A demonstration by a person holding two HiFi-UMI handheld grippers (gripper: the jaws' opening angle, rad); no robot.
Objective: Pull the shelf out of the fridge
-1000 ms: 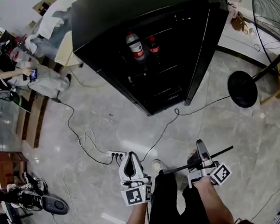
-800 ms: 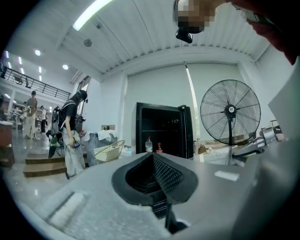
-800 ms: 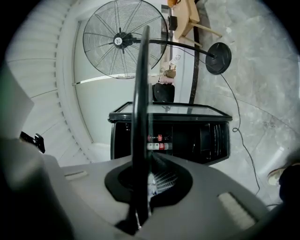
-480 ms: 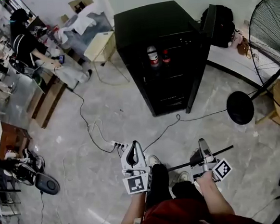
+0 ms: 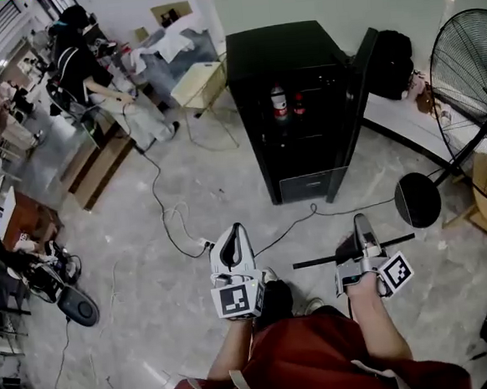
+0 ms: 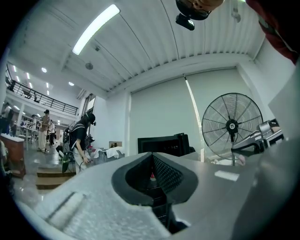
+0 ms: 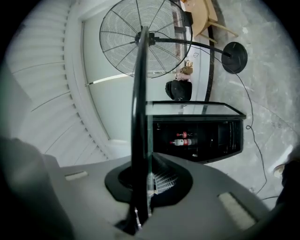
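The black fridge (image 5: 289, 77) stands across the floor with its door (image 5: 353, 114) open and two cola bottles (image 5: 280, 103) inside. My right gripper (image 5: 362, 226) is shut on the pulled-out shelf (image 5: 316, 260), a thin glass panel in a dark frame, seen edge-on and sticking out to both sides. In the right gripper view the shelf (image 7: 139, 108) rises as a black bar from between the jaws of my right gripper (image 7: 148, 161), with the fridge (image 7: 206, 133) behind. My left gripper (image 5: 235, 232) is shut and empty; its left gripper view shows the left gripper (image 6: 152, 159) pointing towards the fridge (image 6: 161, 143).
A standing fan (image 5: 478, 137) with a round base (image 5: 418, 199) is to the fridge's right. A cable and power strip (image 5: 204, 247) lie on the floor by my left gripper. A person (image 5: 91, 67) works at tables at the back left.
The fridge now looks smaller and farther away, and more of the room shows. Both grippers kept their hold and spacing, and the shelf stays in the right one.
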